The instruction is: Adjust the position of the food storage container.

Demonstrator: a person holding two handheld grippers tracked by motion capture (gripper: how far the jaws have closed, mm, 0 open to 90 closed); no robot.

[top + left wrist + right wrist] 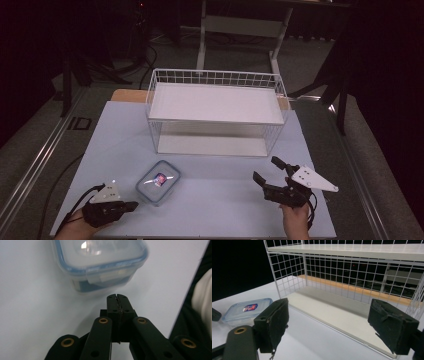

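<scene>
A clear plastic box (158,182) with a blue-edged lid is sitting on the near left part of the pale counter (220,200), in front of a white wire shelf rack (216,114) that is standing at the far middle. A small red and blue label is showing through the box's lid.

The left gripper (131,205) is resting low over the counter's near left corner, just left of the box and pointing toward it. In the left gripper view its fingers (112,301) are pressing flat against each other with nothing between them, the tips lying just short of the box's (100,263) near wall and not touching it.

The right gripper (267,170) is hovering over the near right part of the counter, well apart from the box, aiming toward the rack. Its fingers (272,322) are standing wide apart and holding nothing. In the right gripper view the rack's (352,270) lower board is lying ahead between them, and the box (247,310) is sitting off to the left.
</scene>
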